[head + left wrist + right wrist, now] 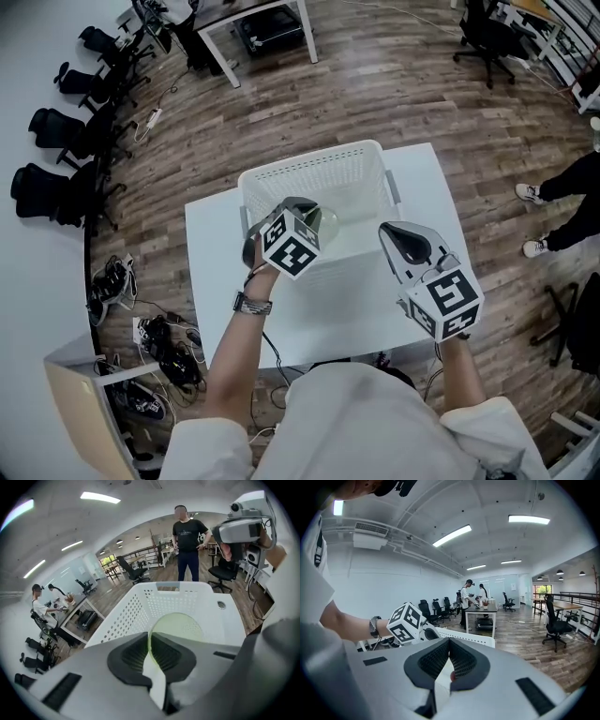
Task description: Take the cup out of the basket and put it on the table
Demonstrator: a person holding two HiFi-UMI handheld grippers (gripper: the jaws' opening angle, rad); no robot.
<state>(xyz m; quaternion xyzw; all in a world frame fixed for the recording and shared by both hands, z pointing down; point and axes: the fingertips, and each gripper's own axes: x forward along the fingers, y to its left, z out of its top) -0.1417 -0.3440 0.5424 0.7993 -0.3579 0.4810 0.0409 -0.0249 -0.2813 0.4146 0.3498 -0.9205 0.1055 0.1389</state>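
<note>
left gripper view, unlike head view, shows left fingers [127, 657] pinching the cup [179, 626]; right fingers [432, 661] closed.

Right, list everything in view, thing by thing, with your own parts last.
cup: one, pale green and translucent, over the basket
basket: one, white and perforated, on the table's far half
table: one, white, in front of the person
office chairs: several, black, along the left wall
bystander: one, dark trousers and white shoes, at the right edge
cables: a tangle, black, on the floor at left
left gripper: grey, shut on the cup's rim
right gripper: grey, jaws together, right of the basket
</note>
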